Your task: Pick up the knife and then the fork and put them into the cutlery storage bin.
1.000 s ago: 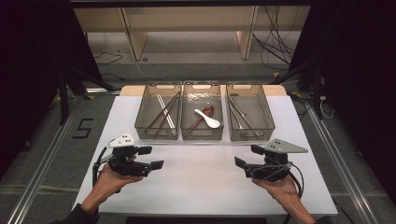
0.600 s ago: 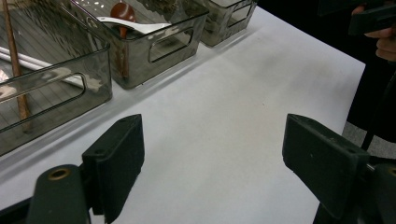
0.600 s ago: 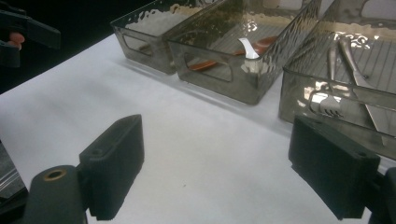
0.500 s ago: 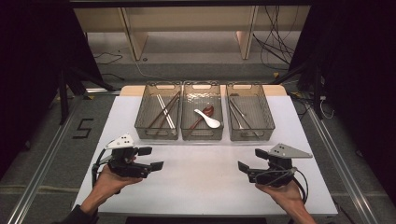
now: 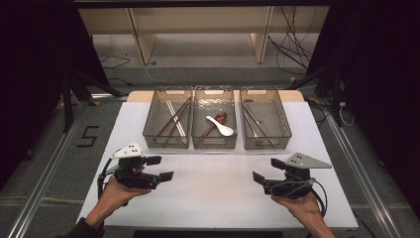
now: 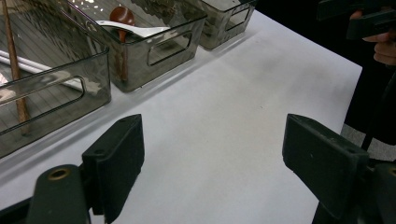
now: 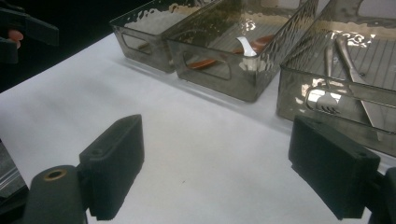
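High view: both tools hover over the bare front part of the white desk (image 5: 213, 198), well apart from each other, each empty with its jaws spread wide. The left tool (image 5: 161, 168) and right tool (image 5: 260, 181) point inward, toward each other, with nothing between the jaws.

Landmark: the middle bin (image 5: 214, 145) of three clear smoked bins along the far part of the desk. Nearest work items lie inside it: a white spoon (image 5: 220, 126) resting across a brown wooden spoon (image 5: 214, 124). The bin to the left of it holds chopsticks (image 5: 173, 119); the bin to the right of it holds a metal fork (image 7: 327, 79) and knife (image 7: 359, 88).

Handling judgement: the white spoon looks glazed, hence hard, slippery and liable to chip if dropped; grip it across the handle, clear of the bowl. The wooden spoon appears light, stiff and less slippery; take it mid-handle. Bin walls limit the approach, so entry from above seems required. Metal cutlery lies flat on the ribbed floor and would likely slip under a shallow pinch.
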The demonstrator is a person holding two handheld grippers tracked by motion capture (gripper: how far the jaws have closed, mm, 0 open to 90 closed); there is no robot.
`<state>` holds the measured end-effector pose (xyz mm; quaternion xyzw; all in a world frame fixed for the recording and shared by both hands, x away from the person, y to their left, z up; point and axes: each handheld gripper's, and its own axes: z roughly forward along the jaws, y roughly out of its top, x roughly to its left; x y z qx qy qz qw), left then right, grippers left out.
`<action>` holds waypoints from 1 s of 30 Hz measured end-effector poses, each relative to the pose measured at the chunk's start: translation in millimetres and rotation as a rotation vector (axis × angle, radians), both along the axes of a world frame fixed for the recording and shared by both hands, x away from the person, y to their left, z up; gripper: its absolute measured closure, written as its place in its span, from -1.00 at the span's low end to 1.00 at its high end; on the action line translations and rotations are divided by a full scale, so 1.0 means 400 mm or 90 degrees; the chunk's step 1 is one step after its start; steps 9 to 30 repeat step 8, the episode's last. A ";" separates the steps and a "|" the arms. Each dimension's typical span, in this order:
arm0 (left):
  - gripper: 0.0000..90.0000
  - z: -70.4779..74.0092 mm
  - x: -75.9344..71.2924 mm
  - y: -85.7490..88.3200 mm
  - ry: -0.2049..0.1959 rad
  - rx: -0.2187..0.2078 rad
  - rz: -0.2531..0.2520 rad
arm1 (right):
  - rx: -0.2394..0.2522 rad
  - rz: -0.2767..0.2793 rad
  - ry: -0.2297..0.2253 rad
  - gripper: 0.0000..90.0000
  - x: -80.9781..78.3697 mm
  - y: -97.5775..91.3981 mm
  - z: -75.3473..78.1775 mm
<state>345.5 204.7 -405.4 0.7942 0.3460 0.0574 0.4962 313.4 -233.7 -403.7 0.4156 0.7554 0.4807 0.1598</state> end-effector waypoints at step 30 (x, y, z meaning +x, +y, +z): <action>-0.55 -0.002 0.001 -0.001 0.003 -0.001 -0.001 | -0.002 -0.002 0.003 -0.58 0.001 0.000 -0.001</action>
